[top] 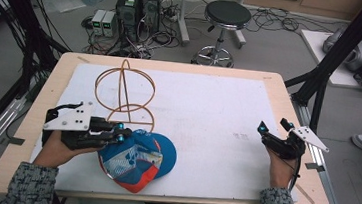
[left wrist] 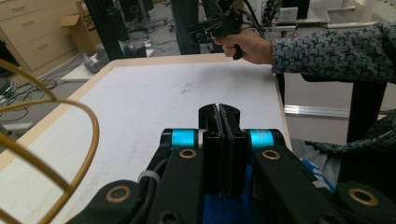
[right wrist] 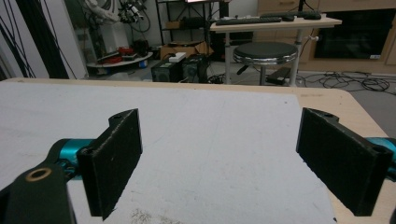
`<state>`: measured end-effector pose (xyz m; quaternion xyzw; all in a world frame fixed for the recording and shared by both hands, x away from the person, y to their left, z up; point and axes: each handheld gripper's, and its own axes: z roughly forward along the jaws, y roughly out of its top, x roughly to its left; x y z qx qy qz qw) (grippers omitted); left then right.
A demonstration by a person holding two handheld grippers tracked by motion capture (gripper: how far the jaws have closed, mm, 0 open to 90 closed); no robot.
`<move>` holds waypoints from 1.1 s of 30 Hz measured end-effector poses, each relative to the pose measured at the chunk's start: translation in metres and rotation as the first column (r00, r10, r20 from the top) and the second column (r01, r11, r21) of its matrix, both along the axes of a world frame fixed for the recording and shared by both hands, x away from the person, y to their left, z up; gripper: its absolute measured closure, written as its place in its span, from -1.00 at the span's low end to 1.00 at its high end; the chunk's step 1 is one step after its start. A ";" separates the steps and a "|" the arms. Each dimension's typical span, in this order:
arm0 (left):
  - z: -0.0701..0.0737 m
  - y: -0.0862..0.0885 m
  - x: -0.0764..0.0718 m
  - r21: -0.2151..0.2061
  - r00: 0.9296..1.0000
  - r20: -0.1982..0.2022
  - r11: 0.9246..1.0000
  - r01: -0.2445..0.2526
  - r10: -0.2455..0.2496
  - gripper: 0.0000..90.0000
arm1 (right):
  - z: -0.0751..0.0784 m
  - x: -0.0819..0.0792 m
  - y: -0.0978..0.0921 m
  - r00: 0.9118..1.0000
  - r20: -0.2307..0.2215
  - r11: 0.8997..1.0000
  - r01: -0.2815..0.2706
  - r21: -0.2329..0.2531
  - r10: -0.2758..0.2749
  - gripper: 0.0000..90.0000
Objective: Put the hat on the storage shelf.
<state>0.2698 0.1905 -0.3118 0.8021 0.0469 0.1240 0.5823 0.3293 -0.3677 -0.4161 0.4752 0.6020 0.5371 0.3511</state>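
Note:
A blue cap [top: 135, 160] with orange and white panels lies at the table's near left edge. Behind it stands a thin copper wire stand [top: 124, 94] of rings and an upright loop. My left gripper [top: 125, 133] is shut, its tips right at the cap's rim. In the left gripper view its jaws [left wrist: 219, 109] are pressed flat together with no fabric showing between them, and the blue cap [left wrist: 224, 210] sits under them. The wire stand [left wrist: 88, 121] curves past on the left. My right gripper [top: 273, 125] rests open at the right edge, jaws [right wrist: 219, 126] wide apart over the bare mat.
A white mat [top: 208, 114] covers most of the wooden table [top: 289, 100]. A black stool [top: 226, 13], computer boxes [top: 138, 7] and loose cables sit on the floor beyond the far edge. Black frame posts [top: 342, 47] stand at both sides.

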 end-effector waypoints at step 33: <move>0.102 -0.039 0.005 0.006 0.983 0.116 0.990 0.144 -0.143 0.95 | -0.001 0.001 -0.004 1.000 -0.008 1.000 0.007 0.006 -0.007 -0.70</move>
